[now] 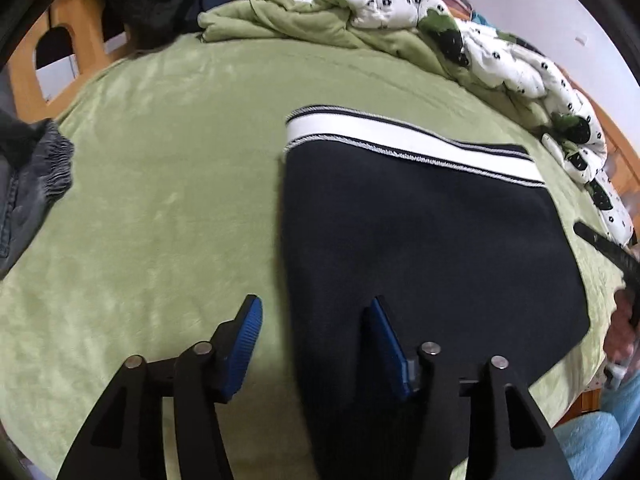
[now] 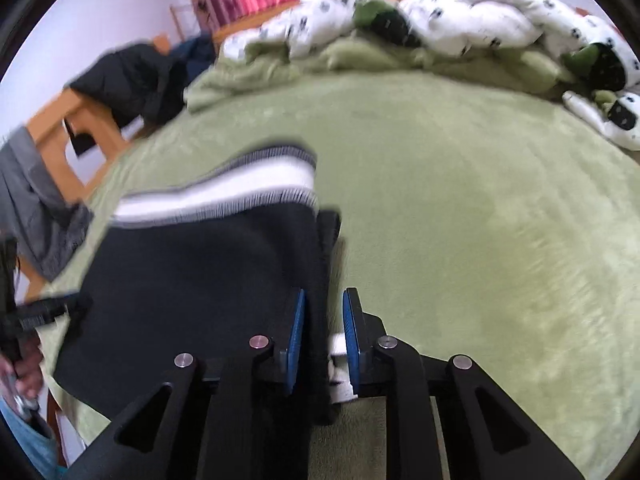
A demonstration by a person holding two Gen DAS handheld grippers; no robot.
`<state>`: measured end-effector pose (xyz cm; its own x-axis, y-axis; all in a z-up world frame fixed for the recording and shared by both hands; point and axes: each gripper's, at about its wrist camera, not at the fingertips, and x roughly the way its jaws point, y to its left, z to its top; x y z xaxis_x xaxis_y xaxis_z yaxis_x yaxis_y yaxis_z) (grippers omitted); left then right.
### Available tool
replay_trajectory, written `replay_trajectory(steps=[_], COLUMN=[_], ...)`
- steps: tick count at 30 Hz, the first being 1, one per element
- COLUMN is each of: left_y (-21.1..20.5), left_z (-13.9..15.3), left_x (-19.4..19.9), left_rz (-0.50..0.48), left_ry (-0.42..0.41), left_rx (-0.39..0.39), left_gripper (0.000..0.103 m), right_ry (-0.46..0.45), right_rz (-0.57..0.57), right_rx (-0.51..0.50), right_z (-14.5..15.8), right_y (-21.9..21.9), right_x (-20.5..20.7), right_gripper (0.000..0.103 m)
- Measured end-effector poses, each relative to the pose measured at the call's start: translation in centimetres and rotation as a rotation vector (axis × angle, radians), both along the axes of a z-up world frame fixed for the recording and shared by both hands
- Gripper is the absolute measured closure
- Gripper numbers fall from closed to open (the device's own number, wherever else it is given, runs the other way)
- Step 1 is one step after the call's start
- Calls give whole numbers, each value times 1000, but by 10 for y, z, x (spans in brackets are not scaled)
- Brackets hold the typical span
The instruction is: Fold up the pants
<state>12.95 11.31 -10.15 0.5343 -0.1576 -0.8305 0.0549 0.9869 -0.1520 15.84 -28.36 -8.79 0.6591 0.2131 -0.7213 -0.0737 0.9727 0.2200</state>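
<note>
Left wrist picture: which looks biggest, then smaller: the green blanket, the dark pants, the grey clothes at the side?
1. Green blanket, by far.
2. Dark pants.
3. Grey clothes, though the picture's edge cuts them off, so their real size is unsure.

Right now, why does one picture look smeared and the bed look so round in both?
Right wrist view: motion blur smears the pants' white waistband and the quilt, while the right hand-held gripper stays sharp. Left wrist view: crisper overall, the pants have clean edges. Both views: the fisheye lens bulges the green bed cover into a dome and darkens the corners.
</note>
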Motion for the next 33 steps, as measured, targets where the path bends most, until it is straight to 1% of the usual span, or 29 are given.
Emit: replay_trajectory(steps=[1,2,4,5,8,10,11,12,14,15,17,18,19,20,21,23,24,25,26,27,28,29,30,31,32,33], left_y=[5,10,22,26,37,40,41,41,40,39,34,28,22,15,8,-4,-13,-21,-30,-37,-41,-44,-40,-34,-23,-10], left_z=[2,3,1,1,-1,-1,-1,0,0,-1,-5,-8,-10,-12,-13,-18,-22,-27,-33,-38,-40,-40,-37,-29,-19,-12], left_x=[-4,-8,-16,-20,-38,-52,-58,-65,-78,-81,-88,-92,-96,-101,-106,-112,-112,-110,-107,-103,-100,-97,-95,-92,-92,-93], left_rz=[8,15,27,26,9,-27,-37,-48,-97,-115,-173,-214,-249,-284,-306,-329,-333,-323,-306,-292,-293,-316,-316,-271,-221,-184], left_ry=[-6,-6,3,4,-1,-5,-10,-21,-38,-36,-19,-5,4,6,-3,-31,-38,-41,-44,-44,-52,-58,-63,-97,-136,-154], left_rx=[-21,-42,-85,-100,-123,-106,-95,-88,-107,-117,-151,-151,-135,-108,-79,-40,7,74,168,247,280,255,226,190,105,4], left_gripper=[42,42,42,42,42,42,42,42,42,42,42,42,42,42,42,42,42,42,42,46,62,82,87,94,95,95], right_ry=[-18,-27,-34,-35,-4,52,53,11,-49,-41,5,2,-3,13,28,59,65,66,60,53,50,46,43,48,59,69], right_rz=[-12,-11,-5,-5,2,25,30,30,3,-15,-33,-36,-36,-42,-47,-62,-63,-60,-51,-31,-16,-4,4,15,27,35], right_rx=[14,35,65,67,74,105,115,89,99,83,21,8,2,-7,-5,13,4,-18,-29,-35,-40,-42,-40,-38,-39,-49], right_z=[6,10,14,14,1,-18,-23,-19,-7,-9,-25,-27,-26,-21,-18,-9,-5,-1,3,7,10,13,14,13,11,7], right_y=[-3,-4,-1,3,12,19,21,22,19,20,24,25,25,23,22,16,16,18,19,22,23,25,26,27,29,31], right_x=[0,4,21,33,73,95,100,99,93,94,94,92,89,86,84,70,60,49,39,27,16,5,-5,-13,-19,-24], right_gripper=[76,72,71,71,61,74,87,89,89,89,89,86,83,78,77,76,76,76,76,76,76,76,76,76,76,77])
